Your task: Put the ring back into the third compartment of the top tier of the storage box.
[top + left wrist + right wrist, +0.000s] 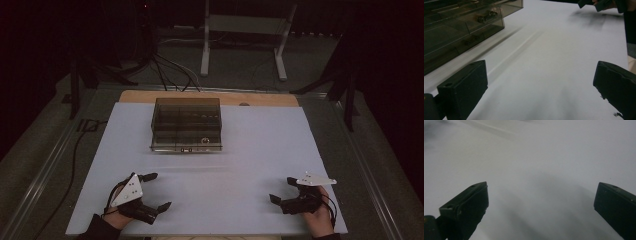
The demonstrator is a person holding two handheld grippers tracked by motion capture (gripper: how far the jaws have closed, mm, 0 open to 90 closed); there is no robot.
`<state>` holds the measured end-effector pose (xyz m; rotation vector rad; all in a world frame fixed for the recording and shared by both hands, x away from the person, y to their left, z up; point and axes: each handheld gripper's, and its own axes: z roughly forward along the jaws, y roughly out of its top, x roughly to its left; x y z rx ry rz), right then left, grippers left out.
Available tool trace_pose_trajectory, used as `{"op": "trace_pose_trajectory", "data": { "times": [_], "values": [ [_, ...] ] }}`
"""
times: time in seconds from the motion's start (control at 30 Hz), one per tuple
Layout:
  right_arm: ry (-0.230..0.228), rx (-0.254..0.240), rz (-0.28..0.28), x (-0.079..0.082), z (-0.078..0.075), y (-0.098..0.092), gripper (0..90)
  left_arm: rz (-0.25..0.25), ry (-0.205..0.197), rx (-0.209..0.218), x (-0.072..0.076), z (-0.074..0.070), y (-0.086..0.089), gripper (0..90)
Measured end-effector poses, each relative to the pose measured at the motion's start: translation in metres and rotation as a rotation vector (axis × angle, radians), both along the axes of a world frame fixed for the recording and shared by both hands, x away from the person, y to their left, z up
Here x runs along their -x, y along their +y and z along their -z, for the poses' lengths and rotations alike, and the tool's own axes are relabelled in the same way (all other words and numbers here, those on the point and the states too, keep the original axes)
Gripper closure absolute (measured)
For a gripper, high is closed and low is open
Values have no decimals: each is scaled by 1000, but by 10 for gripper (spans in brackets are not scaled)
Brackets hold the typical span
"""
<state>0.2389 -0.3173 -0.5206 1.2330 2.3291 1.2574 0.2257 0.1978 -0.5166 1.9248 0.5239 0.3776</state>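
**A light box, far from both grippers**

The smoky clear plastic box [186,124] sits at the far middle of the white table top [250,150], near its back edge, with its front wall facing the person. In the left gripper view a small dark part lies in one of its compartments; what it is cannot be told. The box looks light, so a push from one side would likely slide or turn it rather than open it, and it could slip toward the back edge.

The left gripper [154,191] rests near the front left corner, jaws spread wide and holding nothing. The right gripper [283,189] rests near the front right, jaws also spread and empty. Both are well apart from the box.

The see-through walls are hard to read in this dim light, so a jaw could strike the lid or miss the front catch.
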Motion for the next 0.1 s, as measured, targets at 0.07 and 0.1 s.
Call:
{"op": "trace_pose_trajectory", "data": {
  "times": [0.07,0.1],
  "values": [
    [2,0,1,0,0,0,0,1,1,-5,0,0,0,6],
    [0,-1,0,0,0,0,0,0,0,-5,0,0,0,6]
  ]
}}
